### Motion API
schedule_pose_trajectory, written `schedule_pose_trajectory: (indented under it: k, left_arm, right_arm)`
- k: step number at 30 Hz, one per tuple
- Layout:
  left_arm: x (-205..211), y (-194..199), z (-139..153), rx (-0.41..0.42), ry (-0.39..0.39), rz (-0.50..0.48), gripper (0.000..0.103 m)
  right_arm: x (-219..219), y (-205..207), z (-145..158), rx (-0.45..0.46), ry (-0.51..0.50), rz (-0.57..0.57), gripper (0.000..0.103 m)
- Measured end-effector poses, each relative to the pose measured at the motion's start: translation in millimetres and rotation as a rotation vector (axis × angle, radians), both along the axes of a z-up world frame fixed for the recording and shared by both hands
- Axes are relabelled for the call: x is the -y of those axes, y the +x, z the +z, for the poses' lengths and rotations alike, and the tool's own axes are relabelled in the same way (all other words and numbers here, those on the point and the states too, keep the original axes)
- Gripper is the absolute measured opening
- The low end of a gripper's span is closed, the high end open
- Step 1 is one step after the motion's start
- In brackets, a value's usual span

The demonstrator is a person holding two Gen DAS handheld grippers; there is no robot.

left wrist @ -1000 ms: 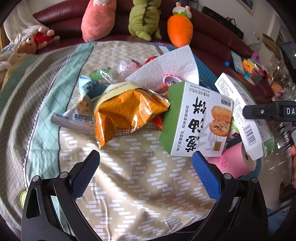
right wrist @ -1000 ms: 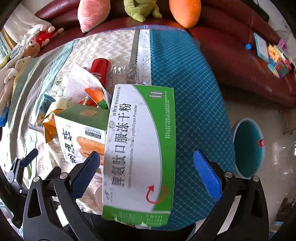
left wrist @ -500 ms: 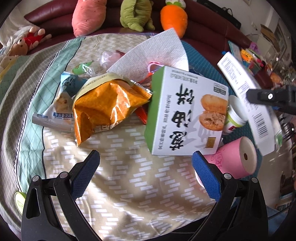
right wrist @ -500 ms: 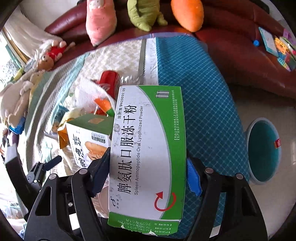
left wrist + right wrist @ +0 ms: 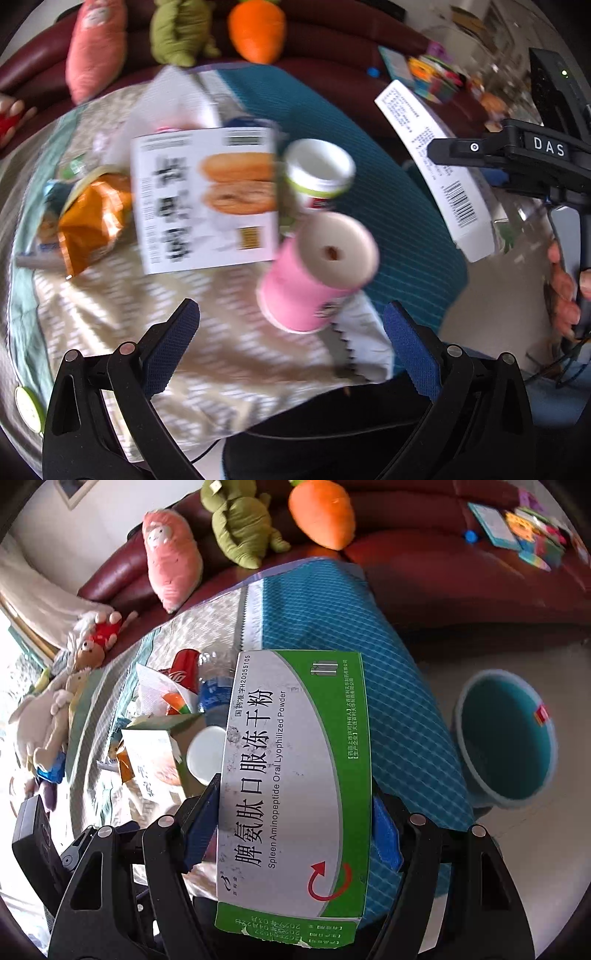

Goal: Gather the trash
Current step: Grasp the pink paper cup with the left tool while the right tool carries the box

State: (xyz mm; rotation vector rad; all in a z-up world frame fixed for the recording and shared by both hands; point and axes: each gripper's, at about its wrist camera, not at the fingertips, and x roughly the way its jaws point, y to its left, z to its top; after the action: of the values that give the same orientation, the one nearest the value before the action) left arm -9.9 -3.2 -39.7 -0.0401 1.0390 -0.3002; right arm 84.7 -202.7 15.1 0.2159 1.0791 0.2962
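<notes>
Above the counter's (image 5: 399, 716) blue edge, my right hand-held gripper (image 5: 295, 827) clamps the green-and-white medicine box (image 5: 295, 775) between both pads, near the teal bin (image 5: 506, 738), while my left hand-held gripper (image 5: 291, 347) gapes empty.

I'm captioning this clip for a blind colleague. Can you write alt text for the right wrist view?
The right hand-held gripper clamps a green-and-white medicine box above a cloth-covered table littered with trash. A teal bin stands on the floor to the right.

Dark red leather sofa (image 5: 461, 576) with plush toys (image 5: 243, 520), pale glossy floor (image 5: 517, 849), daylight from left
</notes>
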Motion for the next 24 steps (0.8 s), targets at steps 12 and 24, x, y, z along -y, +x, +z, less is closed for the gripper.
schedule_pose_trajectory:
  k: [12,24]
  left_arm:
    - [39.2,20.5,-16.4,-0.005,0.055,0.025,0.059]
    - [60.7,31.1,34.9,0.047,0.008,-0.035,0.059]
  right_arm:
    - [66.5,-23.6,-21.1,-0.021,0.107,-0.104,0.069]
    - [103.1,-21.2,-36.2,-0.027,0.186,-0.149,0.069]
